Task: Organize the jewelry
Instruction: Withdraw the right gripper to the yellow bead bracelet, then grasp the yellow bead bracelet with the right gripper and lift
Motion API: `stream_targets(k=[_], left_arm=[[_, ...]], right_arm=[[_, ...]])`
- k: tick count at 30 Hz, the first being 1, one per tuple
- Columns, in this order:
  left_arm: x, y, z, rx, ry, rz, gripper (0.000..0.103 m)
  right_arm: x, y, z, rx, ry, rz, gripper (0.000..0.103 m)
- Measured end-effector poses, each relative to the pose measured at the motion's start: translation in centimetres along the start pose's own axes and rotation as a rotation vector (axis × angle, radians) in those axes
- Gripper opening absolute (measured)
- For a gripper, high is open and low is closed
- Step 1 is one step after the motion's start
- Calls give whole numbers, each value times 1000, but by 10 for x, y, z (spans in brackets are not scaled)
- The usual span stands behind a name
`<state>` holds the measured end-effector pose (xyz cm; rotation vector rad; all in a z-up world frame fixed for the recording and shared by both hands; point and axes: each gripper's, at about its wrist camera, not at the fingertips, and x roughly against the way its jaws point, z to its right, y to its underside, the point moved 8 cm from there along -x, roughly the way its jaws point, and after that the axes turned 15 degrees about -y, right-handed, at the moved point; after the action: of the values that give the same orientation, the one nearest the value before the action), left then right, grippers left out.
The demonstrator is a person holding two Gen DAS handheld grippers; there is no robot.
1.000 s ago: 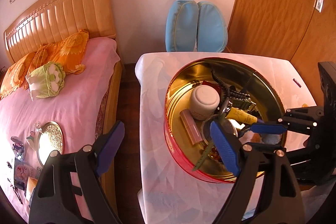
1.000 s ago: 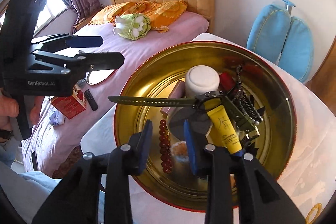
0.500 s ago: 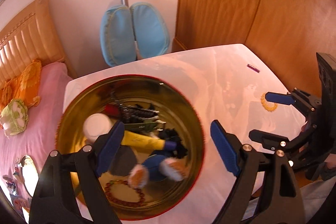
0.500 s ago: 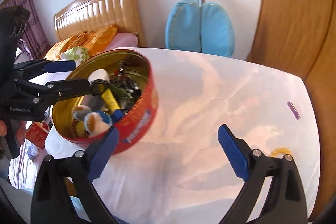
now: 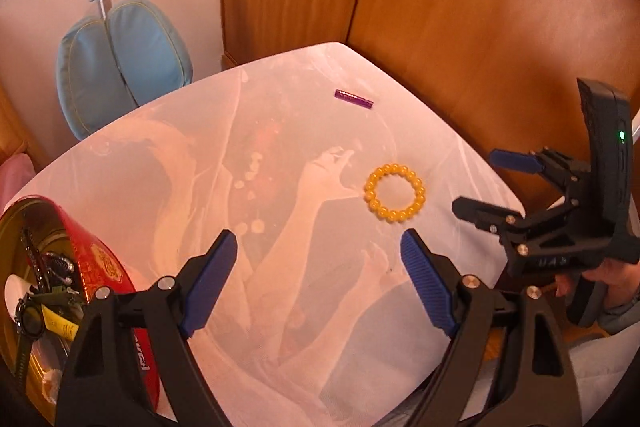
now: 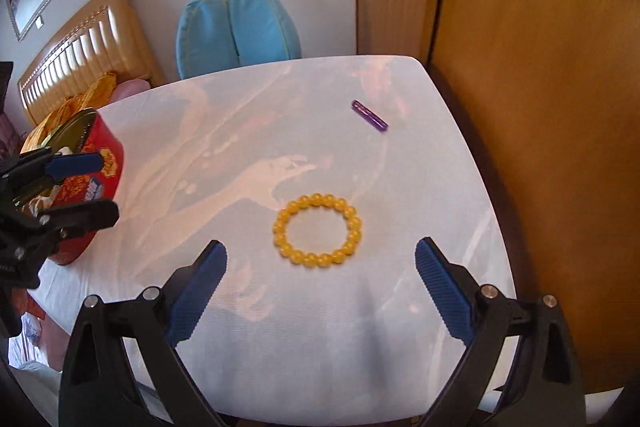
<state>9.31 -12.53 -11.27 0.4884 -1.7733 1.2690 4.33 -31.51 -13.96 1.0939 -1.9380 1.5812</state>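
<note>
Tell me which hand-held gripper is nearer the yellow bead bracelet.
Right. The right hand-held gripper hangs open just short of the yellow bead bracelet, which is centred ahead of its fingers. The left hand-held gripper, also open, is farther off, toward the red tin.

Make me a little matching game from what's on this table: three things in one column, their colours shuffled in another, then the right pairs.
Things:
1. bead bracelet
2. round tin
3. small stick near the table's far edge

Colours:
A. purple
B. yellow
C. red outside, gold inside

Pairs: 1-B, 2-C, 3-A
</note>
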Motion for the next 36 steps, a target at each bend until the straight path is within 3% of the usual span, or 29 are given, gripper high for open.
stream_targets(k=[6,13,15,17,18,19,20,25,31,36], left_arm=[[-38,-12,19,-101,32,-58,82],[-74,-25,22,-128,57,-95,82],[-78,-25,20,-135,48,-103,82],[-76,-26,15,-132,34,-101,82],[-75,-27,13,-124,31,-100,82],[-74,-27,11,-114,29,-100,82],[-73,-28,9,-106,24,-100,82],[-52,-30,4,-76,-27,-64,82],[-14,-16,-6,17,-48,-44,82],[12,3,-42,89,-132,-31,82]], right_arm=[[-35,1,33,-76,53,-58,96],[-69,-1,52,-116,68,-107,95],[-73,1,53,-111,68,-121,78],[-74,4,51,-80,81,-135,47],[-73,5,48,-68,81,-136,39],[-72,5,45,-63,62,-139,15],[-71,7,43,-64,46,-142,13],[-51,2,23,8,8,-95,12],[-8,-30,-26,102,-133,37,12],[13,-55,-82,207,-234,95,12]])
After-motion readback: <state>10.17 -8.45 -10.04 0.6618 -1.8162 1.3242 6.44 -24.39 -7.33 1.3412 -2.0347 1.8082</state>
